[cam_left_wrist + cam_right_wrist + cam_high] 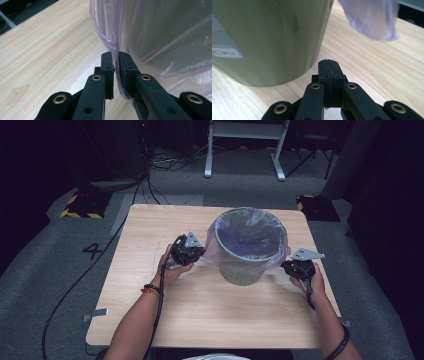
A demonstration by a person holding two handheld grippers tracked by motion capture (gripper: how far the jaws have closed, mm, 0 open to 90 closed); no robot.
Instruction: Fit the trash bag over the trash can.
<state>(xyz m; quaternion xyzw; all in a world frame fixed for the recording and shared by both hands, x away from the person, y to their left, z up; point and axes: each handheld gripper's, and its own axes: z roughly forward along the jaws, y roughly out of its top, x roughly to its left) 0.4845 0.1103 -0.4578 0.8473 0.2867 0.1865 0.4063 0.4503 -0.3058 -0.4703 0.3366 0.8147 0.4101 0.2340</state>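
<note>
The left gripper (116,63) pinches the bag (160,32) hem at nine o'clock of the bin (248,265); the right gripper (329,68), fully closed, holds nothing. One-sided pulling may tear the film.

From above our side of the table (150,320) we look forward and down, far enough back to take in the whole tabletop, the grey floor around it and a white frame at 12 o'clock. The camera riding the left gripper (115,72) looks along its own jaws, very close to the purple bin liner (160,37) that covers the view from 12 to 4 o'clock. The camera riding the right gripper (330,72) sits as near to the green waste bin (269,37), at 10 o'clock. All three views share the wooden tabletop, bin and liner.
</note>
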